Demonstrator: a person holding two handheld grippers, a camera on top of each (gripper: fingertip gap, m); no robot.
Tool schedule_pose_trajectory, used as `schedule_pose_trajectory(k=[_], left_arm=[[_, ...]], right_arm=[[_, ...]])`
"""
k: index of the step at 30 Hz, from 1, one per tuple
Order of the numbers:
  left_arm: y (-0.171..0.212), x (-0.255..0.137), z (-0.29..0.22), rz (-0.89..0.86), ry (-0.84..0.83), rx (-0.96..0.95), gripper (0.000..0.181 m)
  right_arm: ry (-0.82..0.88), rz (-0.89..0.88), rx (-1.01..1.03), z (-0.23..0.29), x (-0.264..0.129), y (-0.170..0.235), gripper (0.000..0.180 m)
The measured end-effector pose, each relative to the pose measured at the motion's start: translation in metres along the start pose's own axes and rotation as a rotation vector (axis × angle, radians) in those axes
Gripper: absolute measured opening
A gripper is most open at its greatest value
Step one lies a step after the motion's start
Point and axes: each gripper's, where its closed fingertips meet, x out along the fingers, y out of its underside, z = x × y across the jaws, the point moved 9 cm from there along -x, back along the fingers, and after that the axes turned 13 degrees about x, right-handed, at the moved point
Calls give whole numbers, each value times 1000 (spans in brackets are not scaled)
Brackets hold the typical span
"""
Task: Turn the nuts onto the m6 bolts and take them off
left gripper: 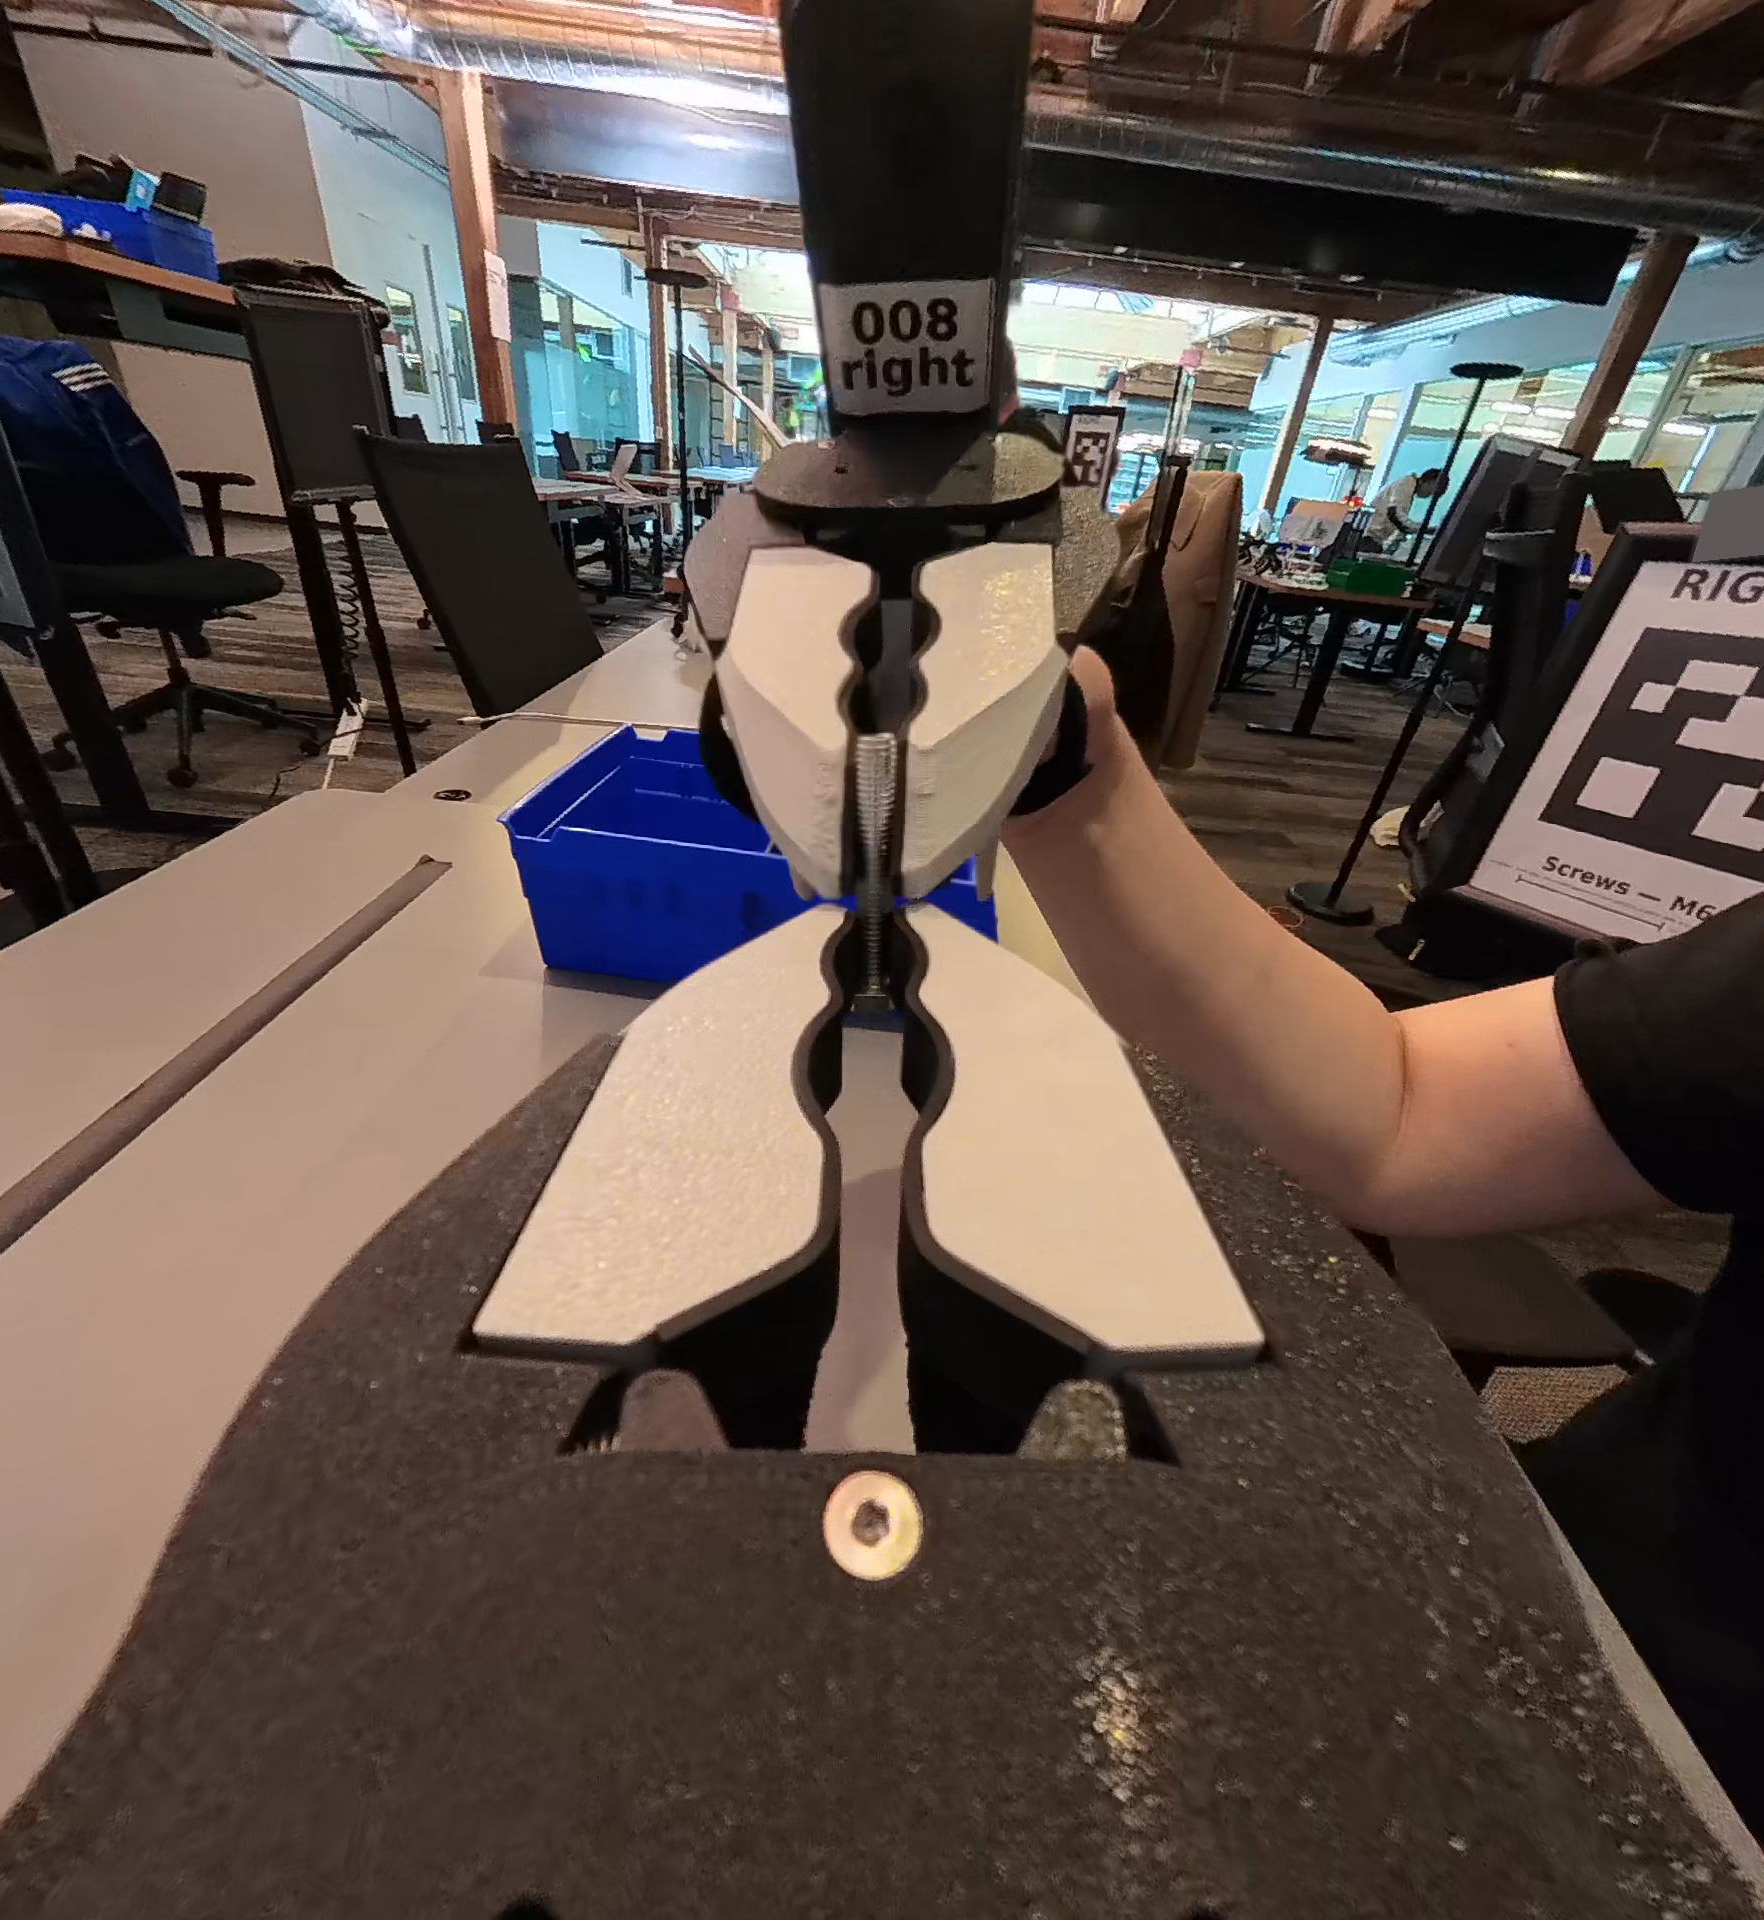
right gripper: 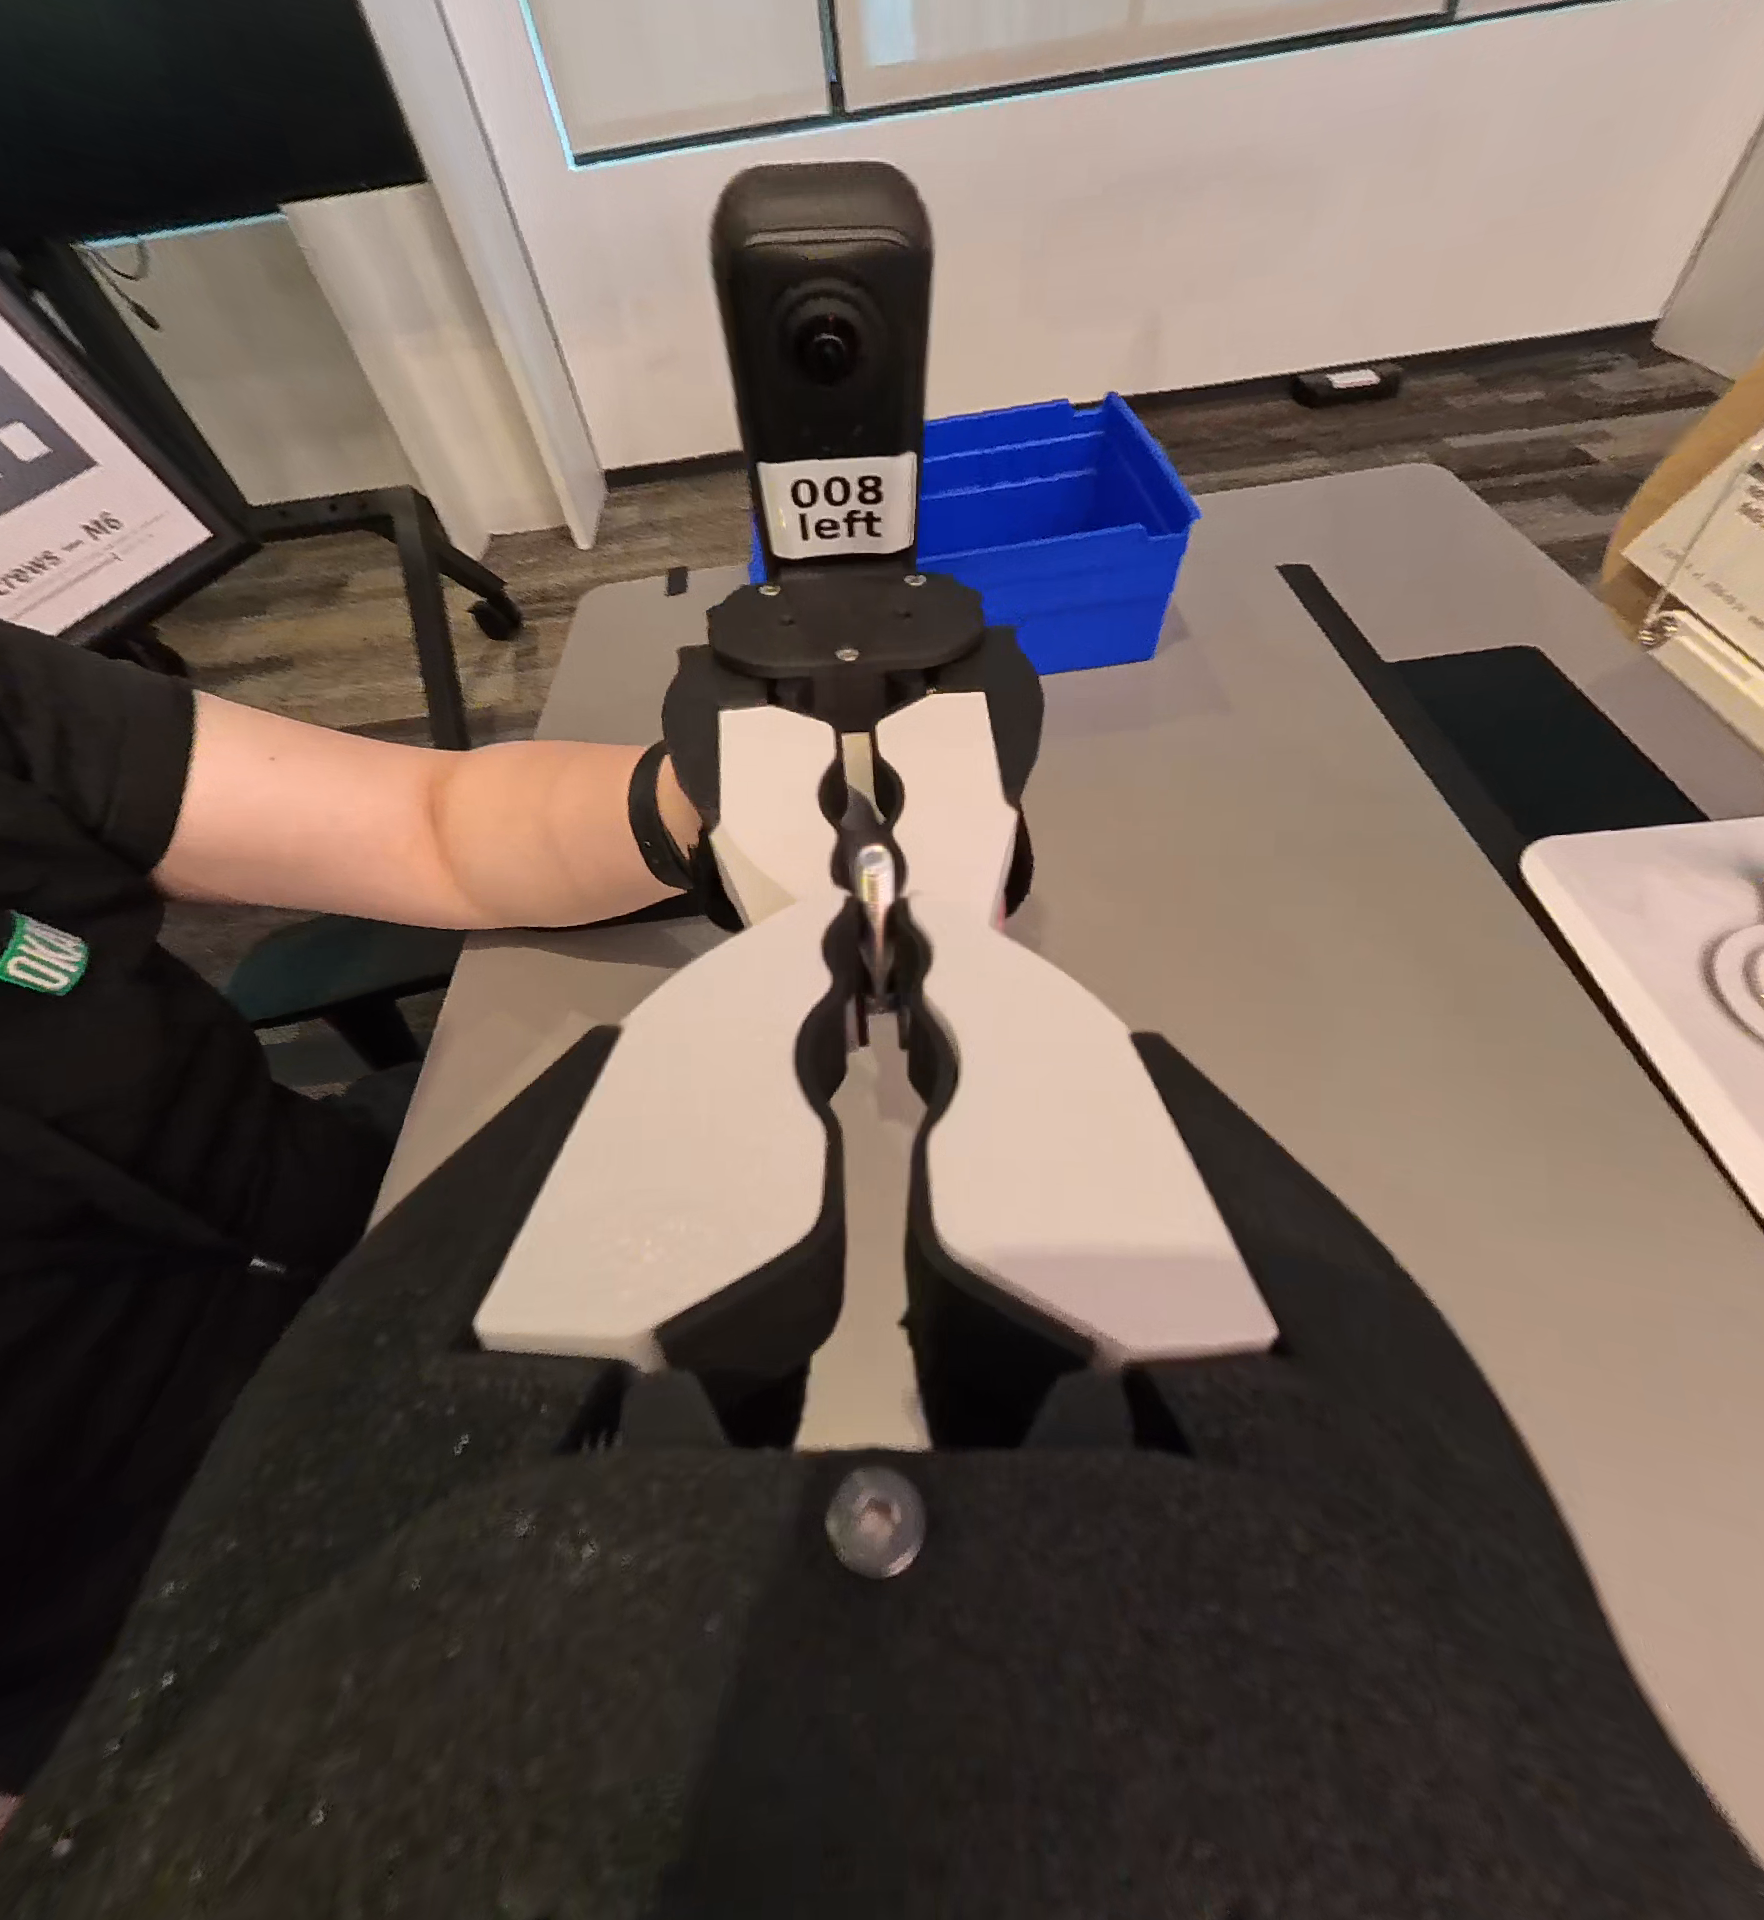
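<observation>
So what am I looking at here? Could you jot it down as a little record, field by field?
Setting: grey table in an office
Left gripper: shut on the bolt's head end
Right gripper: closed around the bolt's threaded end
Bolt: held in the air between the two grippers, which face each other
Nut: cannot be made out
Behind: blue bin on the table

A blue bin point(left gripper: 649, 883) sits on the grey table point(left gripper: 182, 1039).
</observation>
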Motion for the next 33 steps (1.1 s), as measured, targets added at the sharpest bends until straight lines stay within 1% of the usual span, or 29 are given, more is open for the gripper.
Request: schedule_pose_trajectory(k=[4,9,12,14,16,18,20,22,25,28,29,33], left_arm=[[-1,-2,2,-26,-7,-16,5],[-1,-4,6,-12,-55,-32,32],[2,-4,8,21,-60,-39,38],[2,-6,9,40,-72,-32,38],[1,-9,11,53,-87,-31,38],[-1,-12,11,72,-84,-40,38],[-4,-13,10,91,-72,-35,37],[-7,-13,10,115,-75,-23,37],[-9,-11,7,154,-57,-17,36],[-8,-6,5,184,-50,-5,36],[-8,-5,4,191,-42,-5,36],[-3,1,-2,242,25,-19,36]], right_arm=[[-29,-37,6,-3,1,-1,5],[-36,-87,50,-11,-7,-1,5],[18,-108,81,-12,-22,-2,5],[121,-124,96,-5,-46,-6,5],[341,-168,101,3,-85,-7,5],[549,-155,164,2,-128,-5,5],[725,-49,280,-19,-170,-2,5],[881,69,431,-57,-211,8,5],[983,262,631,-113,-253,45,6],[1052,527,719,-153,-273,96,5],[1060,591,749,-163,-276,113,5],[1054,706,832,-199,-284,164,6]])
